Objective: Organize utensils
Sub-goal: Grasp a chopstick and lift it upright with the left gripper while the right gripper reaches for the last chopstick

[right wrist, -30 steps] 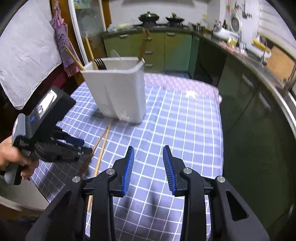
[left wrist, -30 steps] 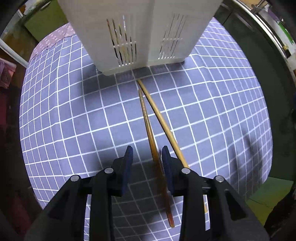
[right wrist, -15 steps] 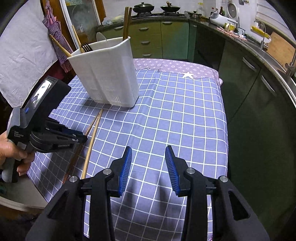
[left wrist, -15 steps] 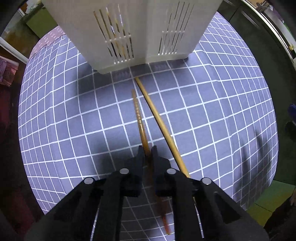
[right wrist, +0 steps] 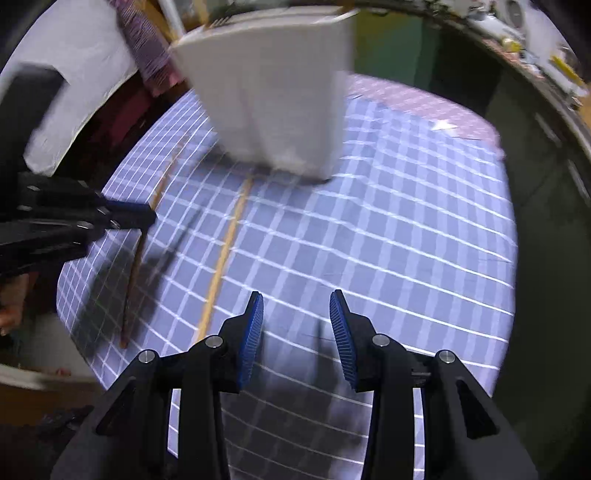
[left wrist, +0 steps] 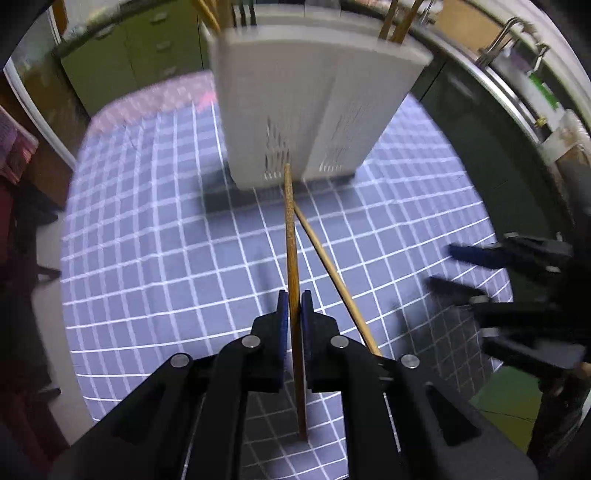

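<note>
My left gripper has just clenched the darker chopstick and lifted it, pointing toward the white holder at upper centre. My right gripper is released, empty, beside the lighter chopstick. Next comes the drop, I think.

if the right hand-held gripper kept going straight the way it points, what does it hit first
Probably the checked tablecloth: the right hand-held gripper is open, empty and tilted down at bare cloth. The loose chopstick lies to its left, though blur makes depth uncertain.

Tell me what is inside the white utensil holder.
Above the white utensil holder's rim, only wooden chopstick ends and blurred dark utensil handles stick out. Its solid walls hide the rest; the narrow slots near the base reveal nothing clear.
</note>
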The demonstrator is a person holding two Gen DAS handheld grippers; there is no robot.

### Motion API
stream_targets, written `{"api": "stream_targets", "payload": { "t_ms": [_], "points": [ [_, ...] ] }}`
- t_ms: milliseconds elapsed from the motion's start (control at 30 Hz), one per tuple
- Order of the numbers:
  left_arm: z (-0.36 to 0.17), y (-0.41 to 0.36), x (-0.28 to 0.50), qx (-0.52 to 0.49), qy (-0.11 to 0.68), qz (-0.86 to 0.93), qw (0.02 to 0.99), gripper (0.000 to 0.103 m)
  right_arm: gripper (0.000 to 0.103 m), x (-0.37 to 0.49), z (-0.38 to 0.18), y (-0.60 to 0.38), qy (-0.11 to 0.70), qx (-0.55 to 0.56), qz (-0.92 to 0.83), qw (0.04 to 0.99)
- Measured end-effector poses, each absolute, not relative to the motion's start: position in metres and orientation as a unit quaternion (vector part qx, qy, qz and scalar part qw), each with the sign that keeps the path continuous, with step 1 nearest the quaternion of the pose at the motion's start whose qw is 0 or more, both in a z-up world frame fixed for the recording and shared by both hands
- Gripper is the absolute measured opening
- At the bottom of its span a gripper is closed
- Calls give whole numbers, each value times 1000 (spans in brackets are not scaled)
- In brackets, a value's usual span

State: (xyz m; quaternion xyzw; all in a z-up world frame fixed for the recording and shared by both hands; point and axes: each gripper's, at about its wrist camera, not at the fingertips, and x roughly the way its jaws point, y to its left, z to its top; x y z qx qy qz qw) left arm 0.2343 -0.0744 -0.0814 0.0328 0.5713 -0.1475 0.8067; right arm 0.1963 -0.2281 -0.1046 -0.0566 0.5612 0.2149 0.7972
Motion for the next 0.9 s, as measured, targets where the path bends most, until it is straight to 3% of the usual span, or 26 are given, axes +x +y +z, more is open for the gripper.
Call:
{"api": "stream_targets", "payload": {
  "t_ms": [367,900],
  "points": [
    [-36,-50,201,35,479,-165,861,7,37,234,-134,-145,617,-112,224,746],
    [-29,-45,185,56,446,-169,877,6,15,252,-147,-123,647,-147,197,722]
  ]
}}
